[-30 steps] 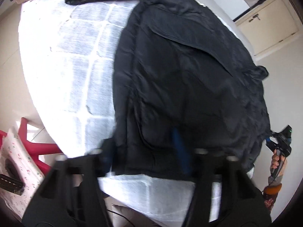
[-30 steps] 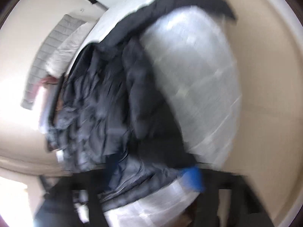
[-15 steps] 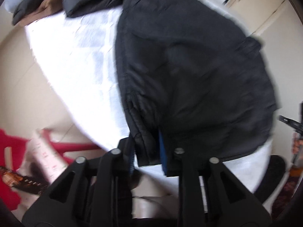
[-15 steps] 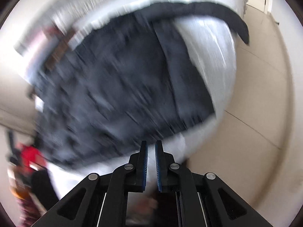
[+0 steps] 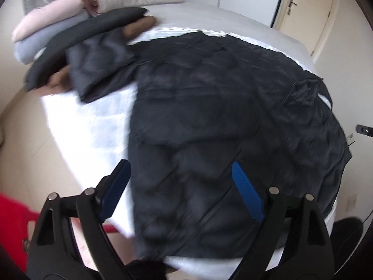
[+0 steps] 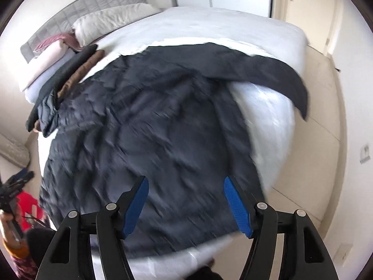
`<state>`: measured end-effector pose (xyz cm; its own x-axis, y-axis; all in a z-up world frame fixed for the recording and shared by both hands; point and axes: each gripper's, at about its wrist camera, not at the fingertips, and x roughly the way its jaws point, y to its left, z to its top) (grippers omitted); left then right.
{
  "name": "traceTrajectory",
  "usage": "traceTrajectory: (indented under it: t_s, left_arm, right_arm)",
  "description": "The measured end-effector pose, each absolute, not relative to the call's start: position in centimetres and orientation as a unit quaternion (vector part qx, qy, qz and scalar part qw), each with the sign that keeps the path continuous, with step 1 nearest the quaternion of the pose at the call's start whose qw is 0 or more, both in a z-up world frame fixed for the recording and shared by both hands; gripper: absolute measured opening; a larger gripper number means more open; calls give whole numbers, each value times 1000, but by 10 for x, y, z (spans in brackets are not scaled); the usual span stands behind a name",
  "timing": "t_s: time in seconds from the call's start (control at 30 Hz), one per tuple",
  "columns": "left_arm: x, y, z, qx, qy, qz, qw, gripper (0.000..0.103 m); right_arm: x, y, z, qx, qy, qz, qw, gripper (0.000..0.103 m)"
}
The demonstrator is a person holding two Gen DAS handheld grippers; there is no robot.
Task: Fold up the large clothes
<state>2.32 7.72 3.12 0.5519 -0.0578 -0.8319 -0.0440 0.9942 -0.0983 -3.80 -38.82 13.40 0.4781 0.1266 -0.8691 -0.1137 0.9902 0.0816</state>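
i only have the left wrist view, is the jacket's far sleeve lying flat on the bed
Observer: No. The right wrist view shows that sleeve running across the bed corner, its end hanging past the edge.
Operator: is the right gripper holding anything
Observer: No. The right gripper is opening above the jacket, nothing between its pads.
Operator: anything behind the pillows
Observer: A grey quilted headboard.

Both wrist fisheyes look steeply down from above the near edge of the bed (image 5: 77, 126) — left from its left corner, right further right — sharing the spread dark padded jacket (image 6: 149, 126).
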Motion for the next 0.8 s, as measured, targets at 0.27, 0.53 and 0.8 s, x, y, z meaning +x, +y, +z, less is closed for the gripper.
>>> traceTrajectory:
  t_s: [0.27, 0.53, 0.8]
  left_arm:
    - [80, 60, -13, -102, 460, -14, 882, 89]
    - [97, 61, -23, -87, 485, 1, 870, 89]
    - [95, 66, -33, -84, 506, 2, 858, 89]
  right_arm:
    - [70, -302, 140, -16, 514, 77, 854, 68]
    - [169, -266, 95, -40, 566, 51, 822, 68]
    - [93, -298, 31, -37, 613, 67, 786, 68]
